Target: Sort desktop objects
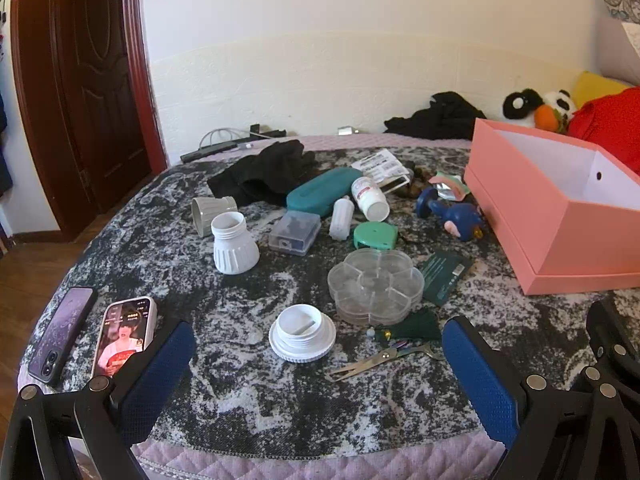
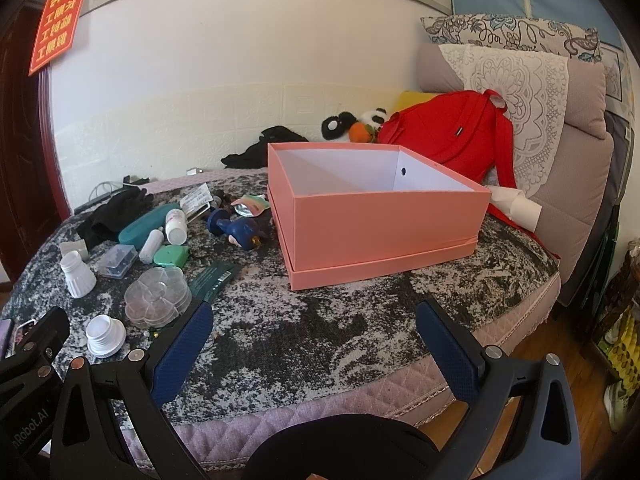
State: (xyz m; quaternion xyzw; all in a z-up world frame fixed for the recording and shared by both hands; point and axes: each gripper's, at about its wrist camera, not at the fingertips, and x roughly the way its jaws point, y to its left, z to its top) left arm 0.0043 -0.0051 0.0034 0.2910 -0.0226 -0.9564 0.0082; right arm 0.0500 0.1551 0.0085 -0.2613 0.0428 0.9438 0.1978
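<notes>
A pink open box [image 1: 560,220] [image 2: 380,220] stands on the patterned cloth at the right. Left of it lie scattered items: a white threaded cap [image 1: 302,332] [image 2: 105,335], a clear flower-shaped case [image 1: 376,284] [image 2: 158,294], small scissors [image 1: 380,360], a white bottle part [image 1: 234,244] [image 2: 78,274], a teal case [image 1: 324,190], a green tape measure [image 1: 375,236], a pill bottle [image 1: 370,198] and a blue figurine [image 1: 452,216] [image 2: 236,230]. My left gripper [image 1: 320,380] is open and empty, hovering near the cap. My right gripper [image 2: 316,344] is open and empty, in front of the box.
Two phones [image 1: 124,334] [image 1: 62,334] lie at the cloth's left edge. A black glove [image 1: 264,174], a clear small box [image 1: 295,232] and a dark green card [image 1: 444,276] lie among the items. A red backpack [image 2: 452,136], cushions and plush toys [image 2: 352,124] sit behind the box.
</notes>
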